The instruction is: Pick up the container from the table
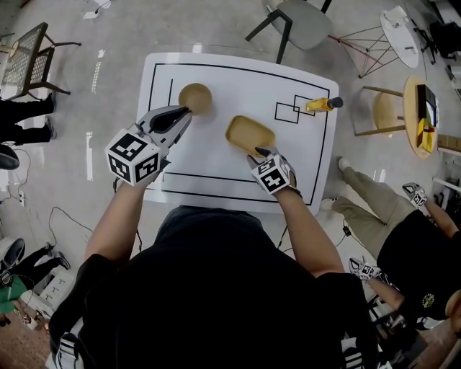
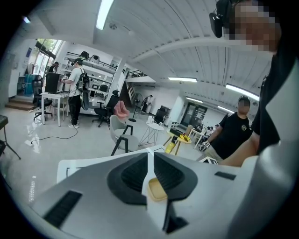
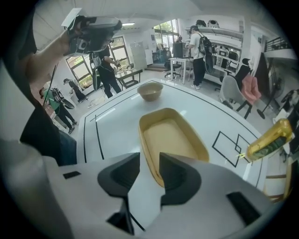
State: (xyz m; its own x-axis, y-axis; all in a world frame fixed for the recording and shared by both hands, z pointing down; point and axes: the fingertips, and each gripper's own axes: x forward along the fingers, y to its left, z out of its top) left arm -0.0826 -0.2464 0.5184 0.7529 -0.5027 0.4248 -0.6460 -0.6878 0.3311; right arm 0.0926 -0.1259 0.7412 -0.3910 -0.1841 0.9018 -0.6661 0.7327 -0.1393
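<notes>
A shallow yellow-tan rectangular container [image 1: 248,133] lies right of the middle of the white table [image 1: 216,173]. My right gripper [image 1: 261,151] points steeply down at its near edge. In the right gripper view the container [image 3: 173,135] fills the middle, and my right gripper [image 3: 149,158] is open, its jaws standing on either side of the container's near left rim with no pad pressing on it. My left gripper [image 1: 184,112] hangs above the table's left part near a round tan bowl [image 1: 195,97]. In its own view my left gripper [image 2: 150,156] is shut with nothing in it.
A yellow bottle [image 1: 322,104] lies by the black squares at the table's right. The bowl [image 3: 150,91] stands beyond the container. A grey chair [image 1: 299,21] is behind the table. A person [image 1: 403,230] and a round side table [image 1: 425,115] are at the right.
</notes>
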